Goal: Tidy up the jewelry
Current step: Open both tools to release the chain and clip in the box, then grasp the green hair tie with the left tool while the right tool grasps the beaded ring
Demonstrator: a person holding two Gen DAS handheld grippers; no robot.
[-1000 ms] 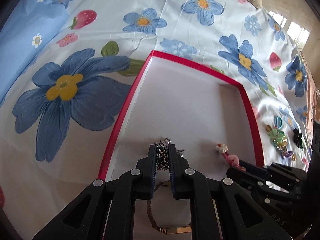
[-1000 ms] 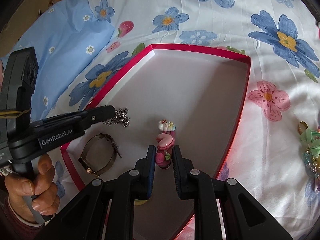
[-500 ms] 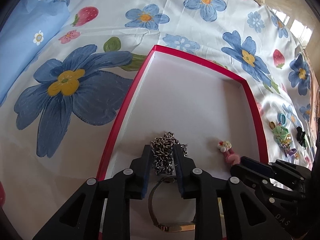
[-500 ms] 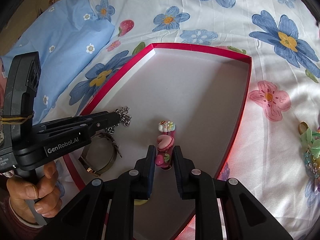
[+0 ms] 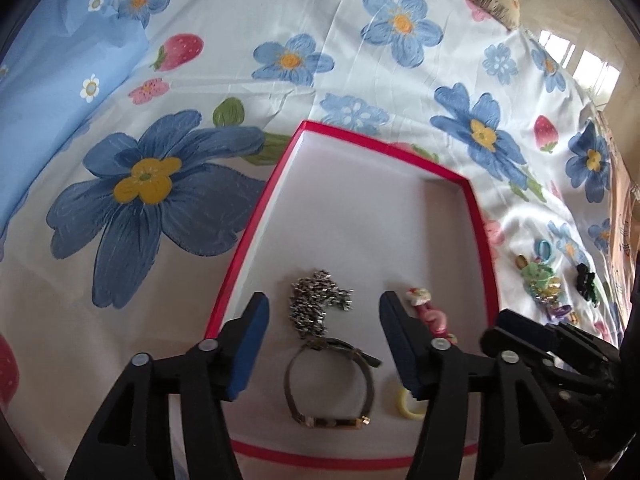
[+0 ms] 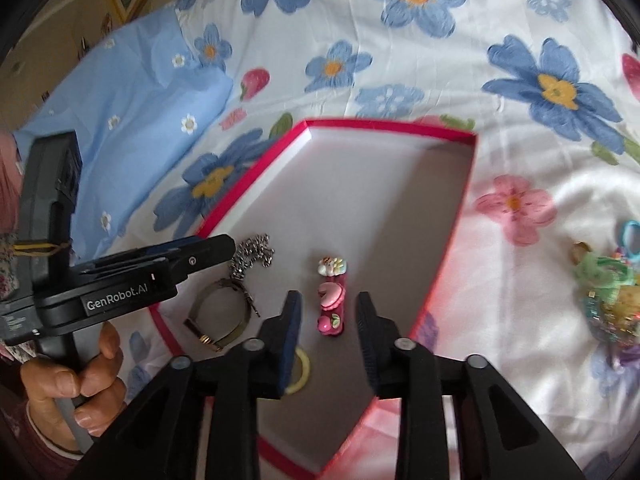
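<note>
A shallow red-rimmed box (image 5: 256, 236) (image 6: 464, 208) with a white floor lies on the flowered sheet. In it rest a silver chain (image 5: 318, 306) (image 6: 252, 254), a bangle watch (image 5: 330, 384) (image 6: 218, 320), a pink decorated hair clip (image 6: 332, 300) (image 5: 428, 312) and a yellow ring (image 5: 408, 402) (image 6: 300, 372). My left gripper (image 5: 322, 300) hovers over the chain, jaws opening, pads clear of it. My right gripper (image 6: 328, 300) straddles the hair clip from above, jaws opening, pads off it.
A heap of colourful hair clips and beads (image 6: 608, 292) (image 5: 548, 280) lies on the sheet right of the box. A blue pillow (image 6: 132, 120) sits at the far left. A hand (image 6: 76, 384) grips the left tool's handle.
Both grippers let go: the left released the chain, the right released the pink hair clip. Both jaws spread wide and both tools rose, so the box looks smaller and lower.
</note>
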